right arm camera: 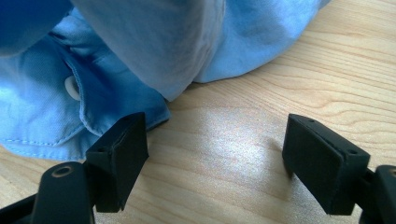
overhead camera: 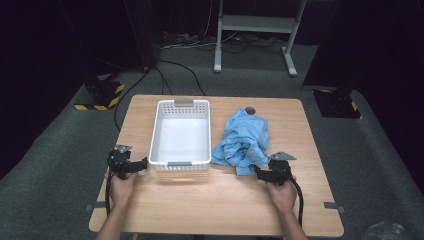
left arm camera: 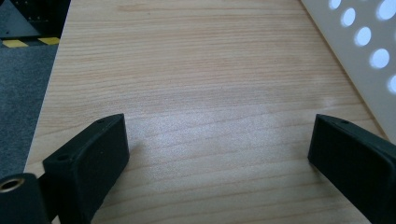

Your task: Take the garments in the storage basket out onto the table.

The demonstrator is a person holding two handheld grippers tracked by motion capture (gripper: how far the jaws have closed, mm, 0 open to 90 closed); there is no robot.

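Shirt (overhead camera: 243, 141): blue, crumpled in a heap on the table (overhead camera: 220, 200), right of the basket (overhead camera: 181, 135), just beside it, its left edge close to the basket's wall; touching or not, hard to tell from the high view. Up close in the right gripper view the shirt (right arm camera: 140, 56) shows a stitched hem and a white button (right arm camera: 71, 88); a fold lies at the tip of the left-hand jaw.

Right gripper (overhead camera: 272, 172): at the shirt's near edge, jaws spread wide, nothing between them but bare wood. Same in its own view (right arm camera: 215, 154).

Basket: white, perforated, nothing in it that I can see.

Left gripper (overhead camera: 139, 165): by the basket's near left corner, jaws wide apart, holding nothing; the perforated wall (left arm camera: 369, 51) shows off to one side in its own view.

Step, as I judge it: the approach, before the first grasp of the shirt, likely bound for the basket. Next move calls for the right gripper to push forward until cloth sits between the jaws, then close on a thick fold rather than a loose hem.
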